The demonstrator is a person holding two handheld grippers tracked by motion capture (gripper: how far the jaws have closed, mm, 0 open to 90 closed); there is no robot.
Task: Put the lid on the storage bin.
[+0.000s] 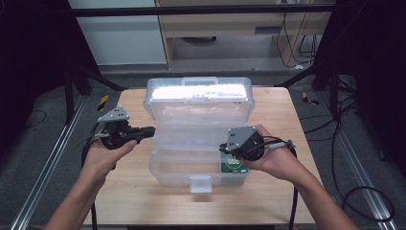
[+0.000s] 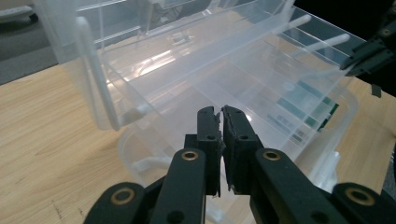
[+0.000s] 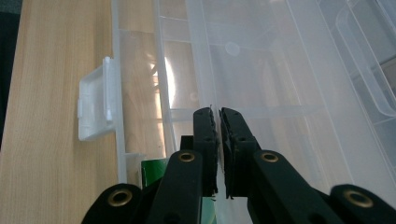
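Note:
A clear plastic storage box (image 1: 174, 175) stands open on the wooden table (image 1: 268, 191), its lid (image 1: 198, 98) raised at the back. A clear inner tray (image 1: 191, 134) sits above the base. My left gripper (image 1: 152, 129) is at the tray's left end; in the left gripper view its jaws (image 2: 220, 111) are closed together against the tray's near wall (image 2: 154, 121). My right gripper (image 1: 224, 146) is at the tray's right end, its jaws (image 3: 215, 111) shut on a thin clear wall (image 3: 198, 56). A green packet (image 1: 233, 165) lies in the base's right compartment.
The box's front latch (image 1: 200, 183) faces the person's side; it also shows in the right gripper view as the latch (image 3: 95, 105). Bare wood lies left of the box (image 2: 46, 140) and along the front. Dark floor, cables and metal rails surround the table.

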